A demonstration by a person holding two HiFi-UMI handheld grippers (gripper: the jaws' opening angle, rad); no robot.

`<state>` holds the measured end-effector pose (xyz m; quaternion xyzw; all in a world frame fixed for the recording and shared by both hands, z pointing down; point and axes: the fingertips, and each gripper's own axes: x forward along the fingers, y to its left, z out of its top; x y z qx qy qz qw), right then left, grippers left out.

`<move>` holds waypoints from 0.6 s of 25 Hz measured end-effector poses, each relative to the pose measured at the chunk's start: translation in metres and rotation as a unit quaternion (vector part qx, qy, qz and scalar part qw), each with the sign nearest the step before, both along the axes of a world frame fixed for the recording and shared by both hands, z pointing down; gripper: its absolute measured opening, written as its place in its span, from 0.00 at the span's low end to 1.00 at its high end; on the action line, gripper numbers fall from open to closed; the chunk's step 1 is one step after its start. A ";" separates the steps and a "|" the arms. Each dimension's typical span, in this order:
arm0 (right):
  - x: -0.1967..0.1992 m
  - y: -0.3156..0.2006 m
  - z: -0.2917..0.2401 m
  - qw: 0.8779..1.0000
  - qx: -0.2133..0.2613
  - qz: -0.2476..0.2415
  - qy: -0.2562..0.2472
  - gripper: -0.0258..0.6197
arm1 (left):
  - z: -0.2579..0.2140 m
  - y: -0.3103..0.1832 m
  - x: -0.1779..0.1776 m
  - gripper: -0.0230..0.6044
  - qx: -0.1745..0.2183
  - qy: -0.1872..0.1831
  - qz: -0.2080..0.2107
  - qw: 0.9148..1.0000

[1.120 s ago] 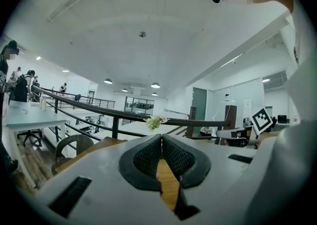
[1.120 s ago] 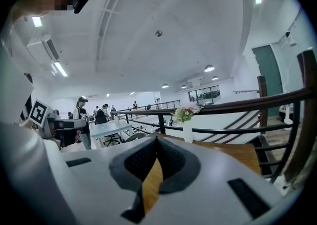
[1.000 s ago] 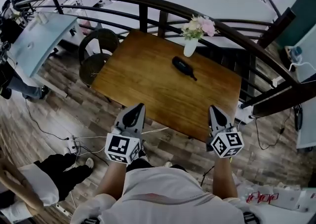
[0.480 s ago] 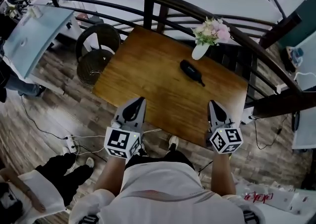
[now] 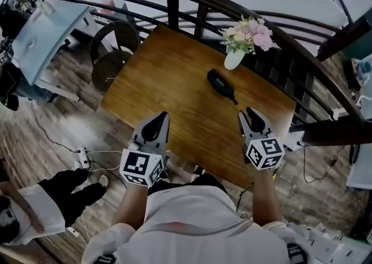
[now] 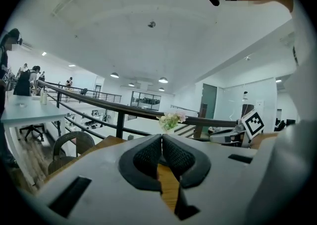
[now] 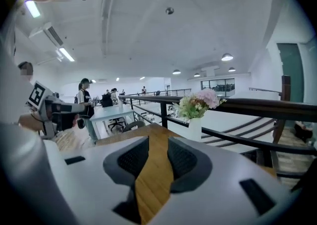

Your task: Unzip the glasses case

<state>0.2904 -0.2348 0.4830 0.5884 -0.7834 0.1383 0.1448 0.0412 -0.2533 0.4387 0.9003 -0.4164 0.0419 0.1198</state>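
A black glasses case (image 5: 221, 84) lies on the wooden table (image 5: 168, 82), toward its far right side near the vase. My left gripper (image 5: 160, 118) hovers over the table's near left edge, jaws shut with nothing in them; in the left gripper view its pads (image 6: 148, 157) press together. My right gripper (image 5: 250, 115) hangs over the near right part of the table, short of the case. Its jaws are opening, a narrow gap shows between the pads (image 7: 182, 158), and nothing is between them. The case is hidden in both gripper views.
A white vase of pink flowers (image 5: 242, 40) stands at the table's far edge, just beyond the case. A dark curved railing (image 5: 192, 1) runs behind the table. A wicker chair (image 5: 116, 47) stands at the table's left. A person (image 7: 84, 101) stands by a desk.
Both grippers have moved forward over the table toward the case. The right gripper's jaws have parted slightly.
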 end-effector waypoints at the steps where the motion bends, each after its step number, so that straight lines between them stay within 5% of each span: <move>1: 0.004 -0.006 0.011 1.000 -0.011 -0.011 0.010 0.30 | 0.004 0.000 0.004 0.07 -0.004 -0.002 -0.002 1.000; 9: 0.020 -0.087 0.126 0.987 -0.102 -0.079 0.097 0.62 | 0.036 -0.002 0.005 0.07 -0.046 -0.017 -0.030 0.998; 15: 0.029 -0.150 0.224 0.962 -0.179 -0.111 0.171 0.72 | 0.055 -0.004 -0.004 0.07 -0.069 -0.033 -0.045 0.996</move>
